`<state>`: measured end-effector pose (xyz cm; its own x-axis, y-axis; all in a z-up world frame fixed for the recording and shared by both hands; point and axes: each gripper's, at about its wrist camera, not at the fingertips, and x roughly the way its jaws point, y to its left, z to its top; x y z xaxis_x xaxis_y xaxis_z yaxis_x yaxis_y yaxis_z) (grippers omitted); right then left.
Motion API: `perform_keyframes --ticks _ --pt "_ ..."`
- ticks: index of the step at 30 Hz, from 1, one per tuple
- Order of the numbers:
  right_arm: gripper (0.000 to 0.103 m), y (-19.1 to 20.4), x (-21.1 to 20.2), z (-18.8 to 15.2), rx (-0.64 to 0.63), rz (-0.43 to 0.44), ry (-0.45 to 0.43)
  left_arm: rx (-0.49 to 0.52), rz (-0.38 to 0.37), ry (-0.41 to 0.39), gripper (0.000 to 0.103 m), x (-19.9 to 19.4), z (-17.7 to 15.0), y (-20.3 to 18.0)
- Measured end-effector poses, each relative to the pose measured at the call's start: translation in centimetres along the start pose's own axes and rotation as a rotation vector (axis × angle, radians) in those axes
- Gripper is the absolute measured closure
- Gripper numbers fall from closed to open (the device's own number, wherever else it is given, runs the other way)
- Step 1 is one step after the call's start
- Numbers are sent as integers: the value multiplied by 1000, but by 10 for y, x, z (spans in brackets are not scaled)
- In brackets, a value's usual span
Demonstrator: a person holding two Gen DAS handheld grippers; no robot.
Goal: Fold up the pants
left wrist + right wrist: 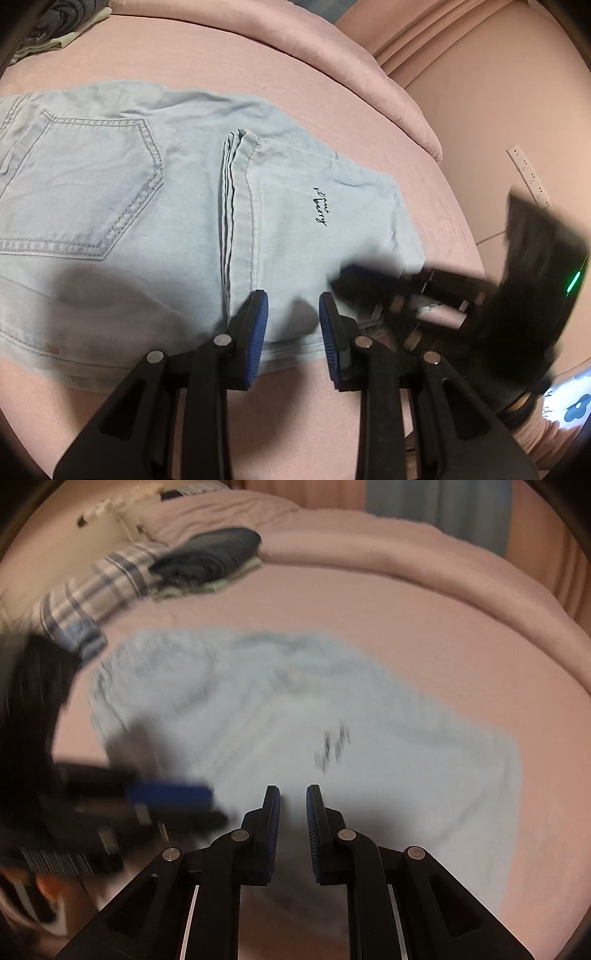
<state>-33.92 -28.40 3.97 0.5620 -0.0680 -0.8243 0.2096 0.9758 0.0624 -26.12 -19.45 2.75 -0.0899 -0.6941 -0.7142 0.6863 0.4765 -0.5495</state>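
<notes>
Pants [147, 206]: light denim, flat on the pink bed [258, 59], legs already folded up over the seat; hems [236, 206] lie mid-garment beside the back pocket [85, 184].
Left claw [293, 310]: over the near folded edge, jaws partly apart, nothing pinched between them.
Right claw [293, 805]: blurred, just beside the left; jaws nearly closed with a narrow gap, no cloth in them.
Risk: closing on only the top layer would peel the fold open; a fast lift could skew the stacked hems.
Clutter: folded clothes [207, 559] well apart at the far edge.
</notes>
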Motion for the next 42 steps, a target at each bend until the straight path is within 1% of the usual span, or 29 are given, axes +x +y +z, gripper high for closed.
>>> perform_keyframes --ticks 1,2,3,4,7,8,11,12,13,15,17,18,19,20,22,25,27,30,32,34,36,38,40,42 --pt "89 1 6 -11 4 -4 19 -3 7 7 75 3 1 1" --pt "89 -6 4 -19 9 -6 6 -1 13 8 75 3 1 0" --pt "89 -5 -1 -24 16 -5 -20 2 23 10 75 3 2 -2" --pt "89 -5 -5 -26 21 3 -28 7 37 15 75 3 2 -5" --pt "89 -16 -25 -32 87 64 -64 19 80 30 75 4 4 -10" --pt "89 -22 -35 -34 114 73 -99 19 92 34 75 5 5 -11" --pt "89 -47 -62 -43 178 9 -184 16 135 48 75 8 10 -16" --pt "89 -57 -67 -46 203 -13 -196 12 147 52 75 10 12 -18" --pt "89 -61 -69 -49 222 -28 -197 6 157 58 74 11 13 -19" --pt "89 -80 -67 -61 281 -65 -168 -7 181 67 74 13 17 -20" --pt "89 -90 -58 -75 312 -48 -137 -10 212 68 73 14 23 -24" --pt "89 -92 -56 -81 320 -29 -137 -7 234 64 72 14 25 -27" --pt "89 -93 -55 -85 328 -14 -147 5 255 52 68 13 29 -33" --pt "88 -95 -57 -88 326 -3 -170 18 261 39 65 13 33 -39" --pt "88 -97 -59 -91 328 18 -181 49 250 15 59 16 44 -54" --pt "88 -99 -61 -96 361 79 -204 86 214 10 55 32 58 -76" --pt "88 -104 -59 -98 383 117 -217 84 174 33 55 49 65 -83" --pt "88 -108 -60 -100 393 151 -231 54 168 69 55 78 72 -81" --pt "88 -109 -60 -101 394 164 -239 27 169 69 55 89 76 -76" --pt "88 -110 -61 -103 394 174 -244 13 164 54 57 88 78 -73" --pt "88 -111 -62 -105 397 185 -248 10 184 57 63 84 79 -70" --pt "88 -111 -63 -106 396 192 -250 33 242 50 63 77 78 -67" --pt "88 -113 -63 -108 399 197 -251 23 250 43 65 72 77 -62" --pt "88 -115 -65 -110 397 198 -252 14 282 24 65 64 74 -56"
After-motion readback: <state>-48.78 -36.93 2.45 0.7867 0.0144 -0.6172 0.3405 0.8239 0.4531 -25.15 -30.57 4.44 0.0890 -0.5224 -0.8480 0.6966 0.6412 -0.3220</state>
